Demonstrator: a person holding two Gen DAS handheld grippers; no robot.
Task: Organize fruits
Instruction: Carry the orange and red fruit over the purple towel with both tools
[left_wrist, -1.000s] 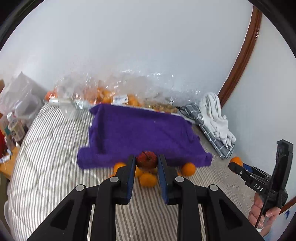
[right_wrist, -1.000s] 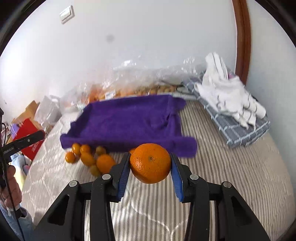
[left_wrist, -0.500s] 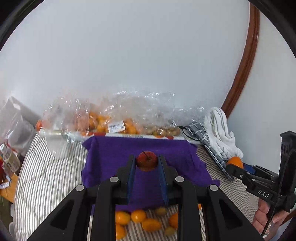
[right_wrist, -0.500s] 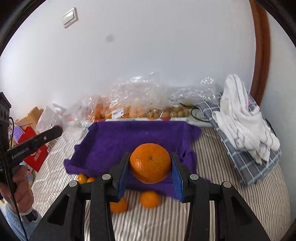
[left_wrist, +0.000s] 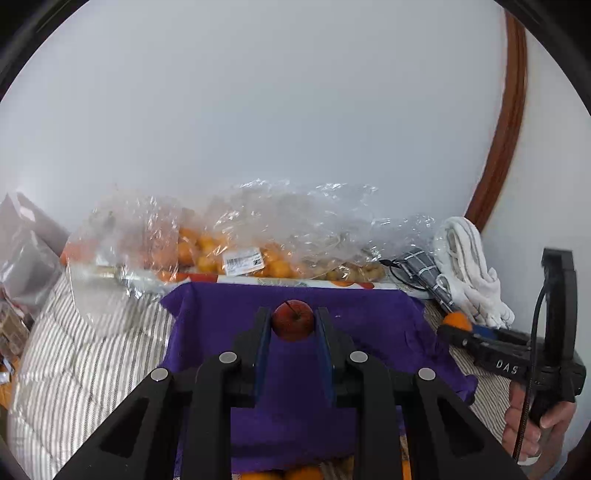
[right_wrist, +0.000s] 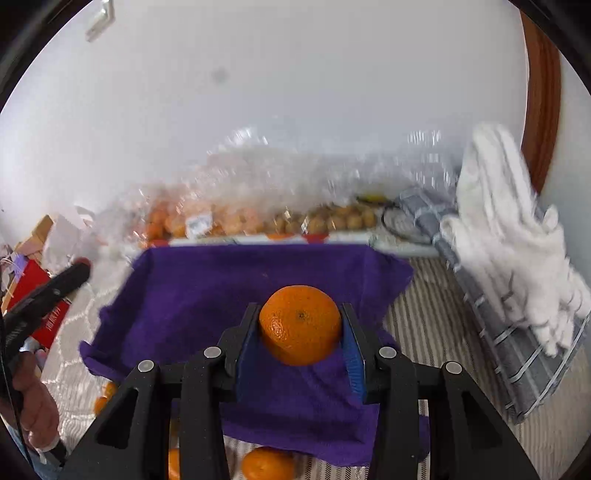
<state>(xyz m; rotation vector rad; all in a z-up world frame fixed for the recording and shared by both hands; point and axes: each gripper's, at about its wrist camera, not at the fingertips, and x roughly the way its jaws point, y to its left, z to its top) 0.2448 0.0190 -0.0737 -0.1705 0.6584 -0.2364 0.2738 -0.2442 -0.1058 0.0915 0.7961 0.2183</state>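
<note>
Both grippers have swept forward off the loose fruit on the striped bed and now hang over the purple cloth (left_wrist: 369, 325) — a sign, I judge, that each fruit is headed for the cloth. The left gripper (left_wrist: 293, 326) is clenched on a small red apple (left_wrist: 293, 319). The right gripper (right_wrist: 300, 334), jaws moderately apart, clamps an orange (right_wrist: 300, 325). Bagged fruit (left_wrist: 207, 251) lies at 12 o'clock beyond the cloth.

The plastic bags (right_wrist: 295, 184) are looking blurry in the right view. Small oranges (right_wrist: 267, 463) are hiding under the purple towel (right_wrist: 221, 288), cut off below.
</note>
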